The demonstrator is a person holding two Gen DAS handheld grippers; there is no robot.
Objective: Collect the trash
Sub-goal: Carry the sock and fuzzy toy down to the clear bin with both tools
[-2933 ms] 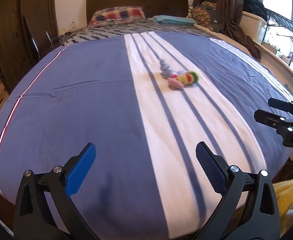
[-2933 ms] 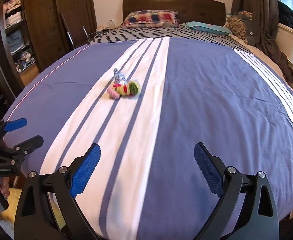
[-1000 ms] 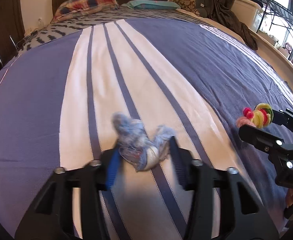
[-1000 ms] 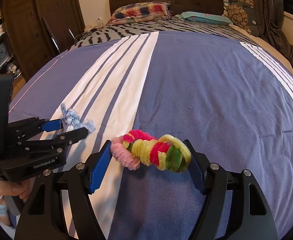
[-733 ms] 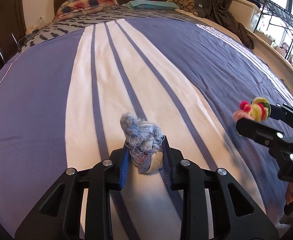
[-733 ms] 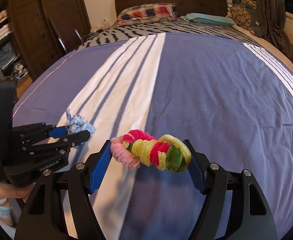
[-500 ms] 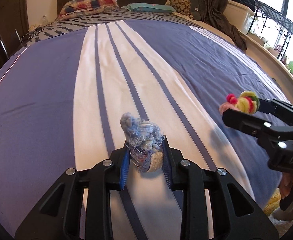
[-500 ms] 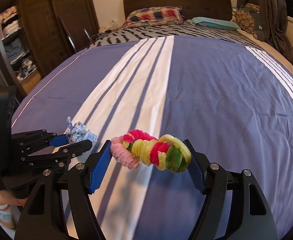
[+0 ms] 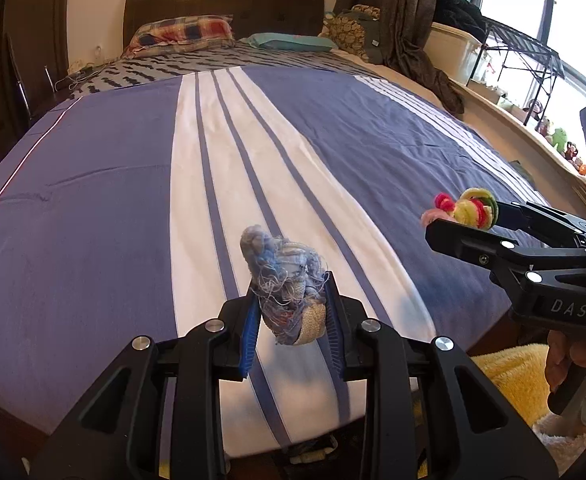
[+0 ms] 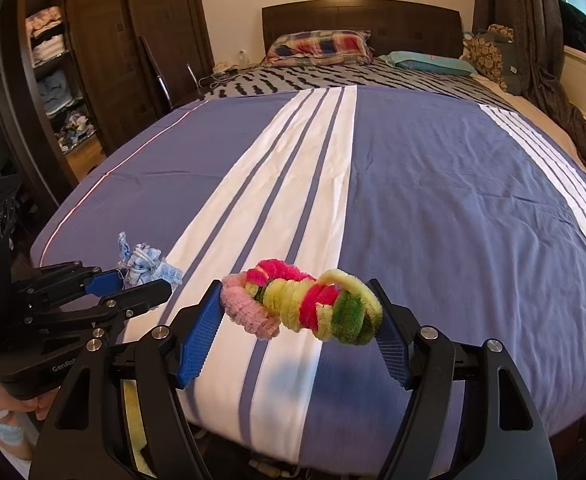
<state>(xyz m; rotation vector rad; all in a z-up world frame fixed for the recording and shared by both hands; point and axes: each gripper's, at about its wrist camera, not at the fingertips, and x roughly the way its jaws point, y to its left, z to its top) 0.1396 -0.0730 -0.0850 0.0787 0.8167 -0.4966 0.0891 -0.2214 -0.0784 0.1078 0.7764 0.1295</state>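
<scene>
Trash, left: frayed blue fabric scrap [image 9: 284, 280], bunched, clamped between the blue pads of the left gripper [image 9: 289, 316]; lifted clear of the bed.
Trash, right: twisted pipe-cleaner bundle [image 10: 305, 304] in pink, yellow and green, spanning the right gripper [image 10: 299, 336] end to end, both pads pressing on it; held above the bedspread.
Surface below both tools: blue bedspread [image 10: 453, 200] with white stripes.
Beyond the tools: plaid pillow [image 10: 319, 46] and teal pillow [image 10: 433, 62] against a dark headboard [image 10: 361, 16].
Left of the right tool: the left gripper, near, level with it.
Lower edge: yellow fleece [image 9: 509, 376] under the right tool's handle.
</scene>
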